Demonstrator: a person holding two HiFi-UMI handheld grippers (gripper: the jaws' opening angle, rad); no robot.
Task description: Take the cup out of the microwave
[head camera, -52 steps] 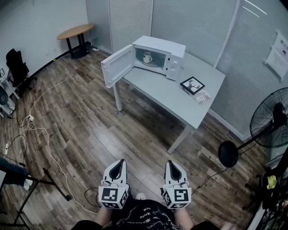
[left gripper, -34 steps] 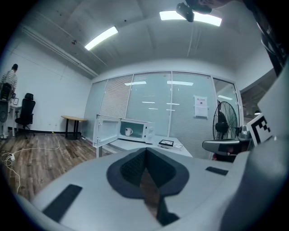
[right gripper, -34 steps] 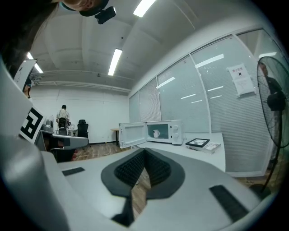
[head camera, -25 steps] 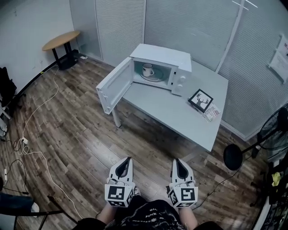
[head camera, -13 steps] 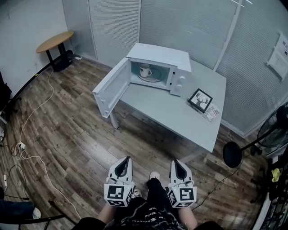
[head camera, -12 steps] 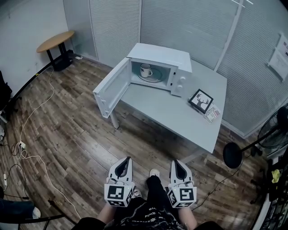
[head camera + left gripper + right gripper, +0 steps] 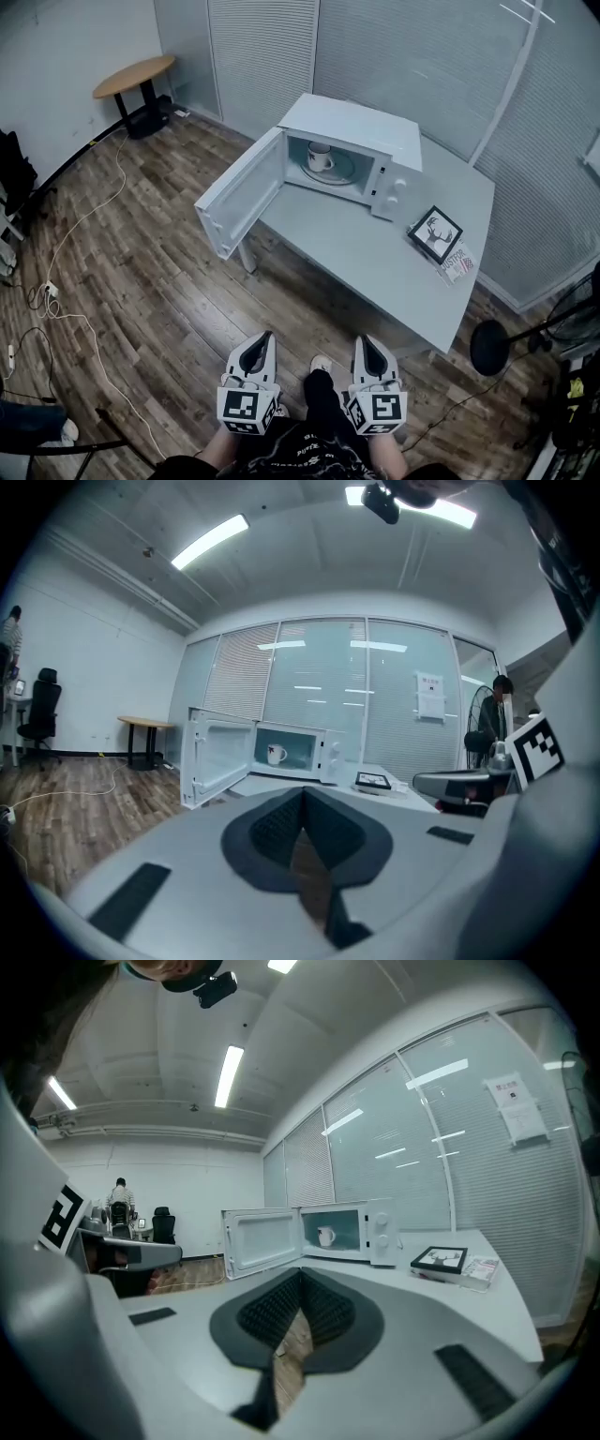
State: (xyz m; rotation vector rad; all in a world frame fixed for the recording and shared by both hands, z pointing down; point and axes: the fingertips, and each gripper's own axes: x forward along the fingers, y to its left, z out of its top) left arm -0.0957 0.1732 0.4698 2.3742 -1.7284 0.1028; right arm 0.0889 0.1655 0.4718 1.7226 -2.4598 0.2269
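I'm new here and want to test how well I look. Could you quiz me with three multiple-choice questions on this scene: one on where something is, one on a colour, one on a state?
1. Where is the cup?
A) on top of the microwave
B) on the floor
C) inside the microwave

2. What colour is the microwave?
A) white
B) black
C) red

3. How is the microwave's door?
A) shut
B) swung wide open
C) taken off

Answers:
1 C: the cup stands on the turntable in the cavity.
2 A: its casing and door are both white.
3 B: the door stands swung out to the left in the head view, which leaves the inside in plain sight.
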